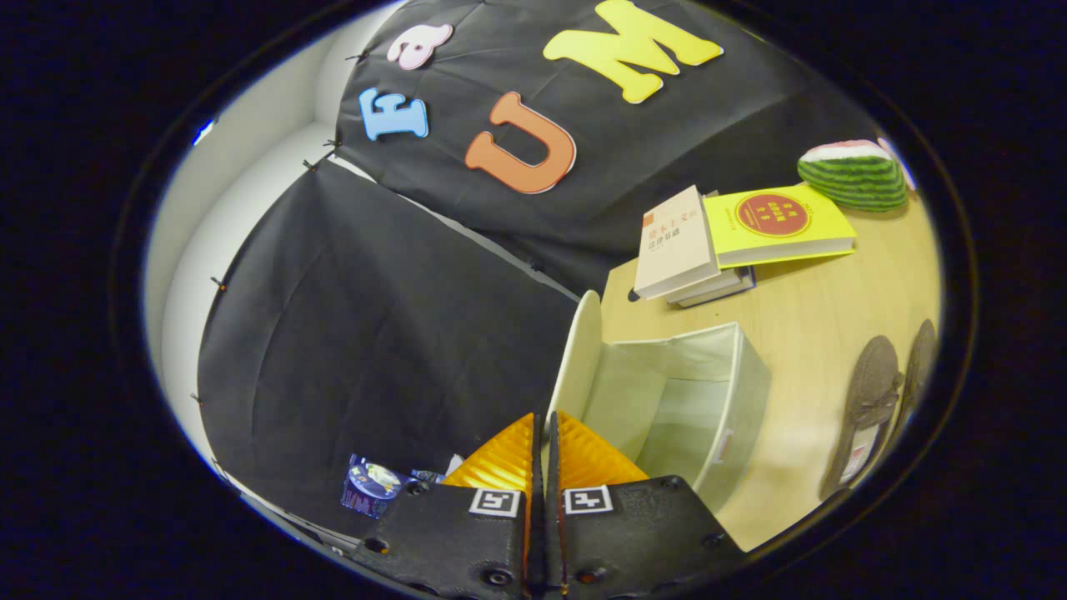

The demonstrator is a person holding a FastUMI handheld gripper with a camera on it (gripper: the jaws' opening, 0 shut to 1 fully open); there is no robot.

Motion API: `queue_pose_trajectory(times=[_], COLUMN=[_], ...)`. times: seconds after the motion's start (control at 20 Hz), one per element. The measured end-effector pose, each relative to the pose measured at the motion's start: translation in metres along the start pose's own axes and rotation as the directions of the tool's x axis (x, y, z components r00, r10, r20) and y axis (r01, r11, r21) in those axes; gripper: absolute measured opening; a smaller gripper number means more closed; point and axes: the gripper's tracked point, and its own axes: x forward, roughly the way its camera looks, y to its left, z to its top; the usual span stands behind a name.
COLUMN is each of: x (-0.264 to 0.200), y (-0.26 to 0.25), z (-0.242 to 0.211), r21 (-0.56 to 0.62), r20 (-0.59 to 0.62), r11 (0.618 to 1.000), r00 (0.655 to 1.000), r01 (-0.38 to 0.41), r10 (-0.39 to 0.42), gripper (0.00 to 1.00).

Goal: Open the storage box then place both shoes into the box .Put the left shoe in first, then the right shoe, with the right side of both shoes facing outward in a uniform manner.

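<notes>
Gripper: the gripper [543, 433] has its two ribbed, wedge-shaped fingers pressed close together with only a thin slit between them; they appear to pinch the edge of the box's lid, though the contact itself is hard to make out.
Storage box: the storage box [733, 392] is a soft, pale fabric cube with thin walls, standing open on the desk just ahead of the fingers; its inside is a smooth cream lining.
Lid: the lid [578, 350] is a flat panel with rounded corners, of the same pale cloth, raised upright at the box's near side, rising straight out from the fingertips.
Shoes: the shoes [875, 400] are two dark, low slip-ons with a woven or suede-like surface, lying side by side on the desk beyond the box, well apart from the fingers; one shows a small bow at its toe.
Desk: the desk [834, 300] has a smooth, light wood-grain top.
Books: the books [725, 242] form a loose stack of flat paperbacks, one beige, one bright yellow, beyond the box.
Watermelon toy: the watermelon toy [854, 177] is a plush-looking striped green wedge just beyond the yellow book.
</notes>
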Motion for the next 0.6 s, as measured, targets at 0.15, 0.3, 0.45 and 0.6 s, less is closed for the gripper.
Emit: queue_pose_trajectory(times=[0.15, 0.3, 0.45, 0.6], x=[0.015, 0.034, 0.056, 0.083], y=[0.021, 0.046, 0.068, 0.082], z=[0.005, 0.005, 0.001, -0.01], r21=[-0.004, 0.0, -0.026, -0.079], r20=[0.035, 0.054, 0.061, 0.077], r11=[1.0, 1.0, 1.0, 0.996], r00=[0.999, 0.999, 0.998, 0.996], r01=[0.011, 0.009, 0.017, 0.046], r10=[-0.011, -0.009, -0.015, -0.04], gripper=[0.06, 0.06, 0.06, 0.06])
